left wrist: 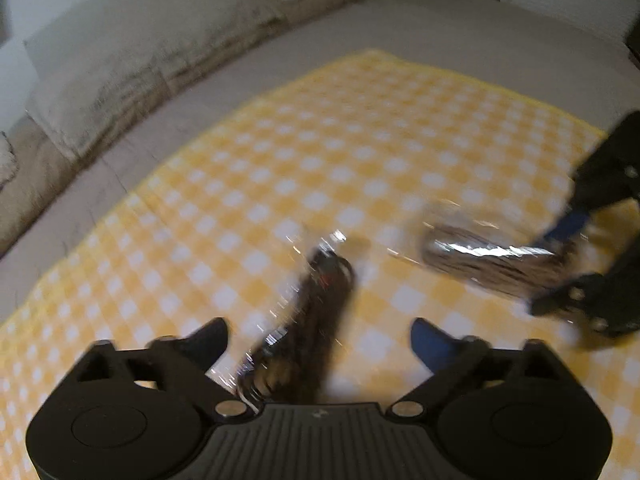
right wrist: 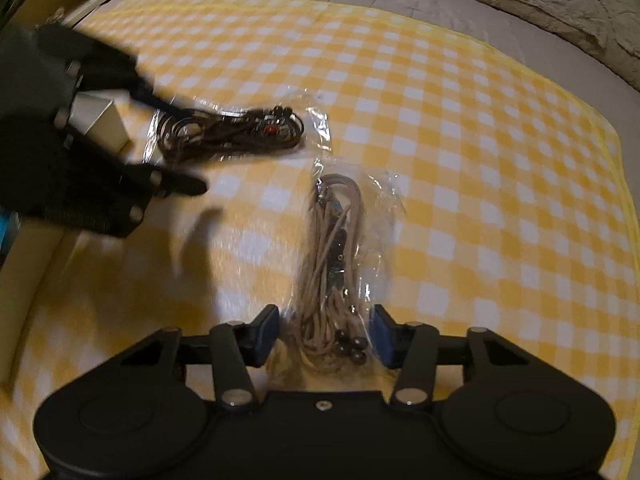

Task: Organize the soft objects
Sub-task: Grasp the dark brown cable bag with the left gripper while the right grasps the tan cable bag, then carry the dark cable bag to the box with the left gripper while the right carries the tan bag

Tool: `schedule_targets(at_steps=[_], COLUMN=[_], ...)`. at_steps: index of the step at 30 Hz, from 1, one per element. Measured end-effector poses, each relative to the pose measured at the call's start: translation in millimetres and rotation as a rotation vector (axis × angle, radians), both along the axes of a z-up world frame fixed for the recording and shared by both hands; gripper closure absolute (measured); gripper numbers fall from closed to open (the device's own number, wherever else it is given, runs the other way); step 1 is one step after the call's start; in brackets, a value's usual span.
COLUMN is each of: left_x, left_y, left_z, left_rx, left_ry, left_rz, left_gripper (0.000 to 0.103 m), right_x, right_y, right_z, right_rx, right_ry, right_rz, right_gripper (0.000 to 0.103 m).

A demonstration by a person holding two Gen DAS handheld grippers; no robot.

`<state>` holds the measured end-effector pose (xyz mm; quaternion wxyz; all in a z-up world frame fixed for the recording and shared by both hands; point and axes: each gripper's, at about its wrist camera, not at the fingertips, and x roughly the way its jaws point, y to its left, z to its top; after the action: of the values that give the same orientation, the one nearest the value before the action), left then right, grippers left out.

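Left tongs [left wrist: 320,344] apart over blurred dark-cord bag [left wrist: 308,312] | right tongs [right wrist: 324,336] pinching tan-cord bag [right wrist: 336,256], near end hidden

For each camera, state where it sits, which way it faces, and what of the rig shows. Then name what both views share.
Left wrist: on the left gripper, angled down at the dark cord packet between its wide jaws; the right gripper shows at right.
Right wrist: on the right gripper, angled down at the beige cord packet between its jaws; the left gripper shows at left.
Shared: both packets, both grippers, the yellow checked cloth.
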<state>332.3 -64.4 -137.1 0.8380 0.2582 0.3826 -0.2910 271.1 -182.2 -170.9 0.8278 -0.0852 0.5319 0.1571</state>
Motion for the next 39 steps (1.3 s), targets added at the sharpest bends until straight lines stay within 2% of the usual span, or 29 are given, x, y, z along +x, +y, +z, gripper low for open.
schedule_targets(at_steps=[6, 10, 14, 17, 21, 23, 25, 28, 36, 38, 39], left_x=[21.0, 23.6, 8.9, 1.4, 5.2, 11.1, 16.8, 24.2, 40.4, 42.4, 42.7], left_y=[6.3, 8.5, 7.6, 6.4, 6.0, 3.7, 4.7, 5.4, -0.4, -0.2, 0.0], left_z=[-15.9, -27.1, -28.1, -25.2, -19.8, -18.6, -16.8, -15.9, -25.3, -32.7, -35.5], left_rx=[-0.003, -0.009, 0.008, 0.009, -0.035, -0.076, -0.130, -0.195, -0.225, -0.217, -0.216], left_ry=[0.017, 0.116, 0.200, 0.228, 0.192, 0.169, 0.159, 0.155, 0.134, 0.140, 0.150], left_rz=[0.035, 0.028, -0.015, -0.013, 0.099, 0.187, 0.278, 0.393, 0.505, 0.527, 0.535], left_gripper=[0.003, 0.003, 0.008, 0.010, 0.010, 0.010, 0.009, 0.009, 0.010, 0.017, 0.026], right_x=[-12.9, -16.5, -17.1, -20.4, -23.2, -21.2, -23.8, -22.3, -8.2, -3.9, -3.2], right_y=[-18.0, -24.5, -27.8, -33.2, -36.9, -35.3, -35.8, -33.9, -25.9, -26.0, -26.3], right_z=[2.3, 1.7, 0.7, 0.7, 2.9, 2.9, 7.5, 12.0, 1.3, -3.0, -3.4], right_rx=[0.004, 0.008, 0.003, 0.004, 0.014, 0.021, 0.031, 0.042, 0.060, 0.067, 0.069], right_ry=[0.021, 0.028, 0.038, 0.047, 0.045, 0.036, 0.019, -0.001, 0.009, 0.014, 0.010], right_rz=[0.023, 0.025, 0.026, 0.017, 0.002, -0.013, -0.029, -0.042, -0.100, -0.131, -0.151], right_gripper=[0.062, 0.062, 0.062, 0.062, 0.056, 0.051, 0.042, 0.036, 0.033, 0.034, 0.034])
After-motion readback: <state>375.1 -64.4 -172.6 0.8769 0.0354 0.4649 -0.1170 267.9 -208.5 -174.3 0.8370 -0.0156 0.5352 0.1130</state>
